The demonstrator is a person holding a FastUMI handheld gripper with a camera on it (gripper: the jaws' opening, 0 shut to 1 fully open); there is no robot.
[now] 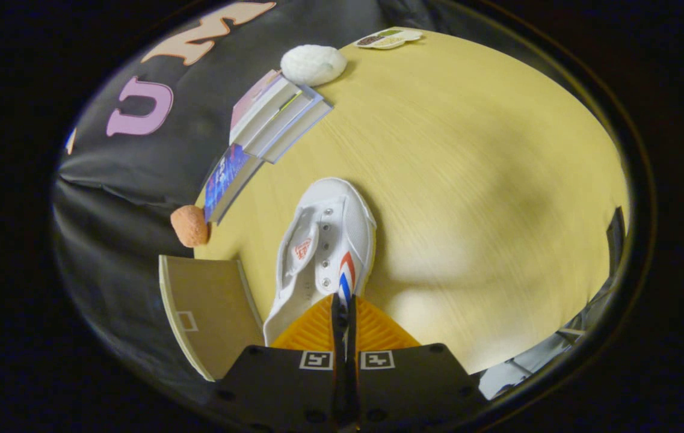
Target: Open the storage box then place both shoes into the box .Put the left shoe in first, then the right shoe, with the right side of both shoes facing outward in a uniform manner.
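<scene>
Just ahead at twelve o'clock on the surface (468,180), the white canvas shoe (323,252) looks light and floppy, the gripper (345,307) fingers pinching its soft side wall, box flap (209,313) at nine o'clock.

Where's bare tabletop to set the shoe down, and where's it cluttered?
Free: the wide stretch of table beyond and beside the gripper, which is shut on the white shoe, running up to the small card. Crowded: the wall-side edge, lined by the white pouf, books, orange ball and box flap.
</scene>
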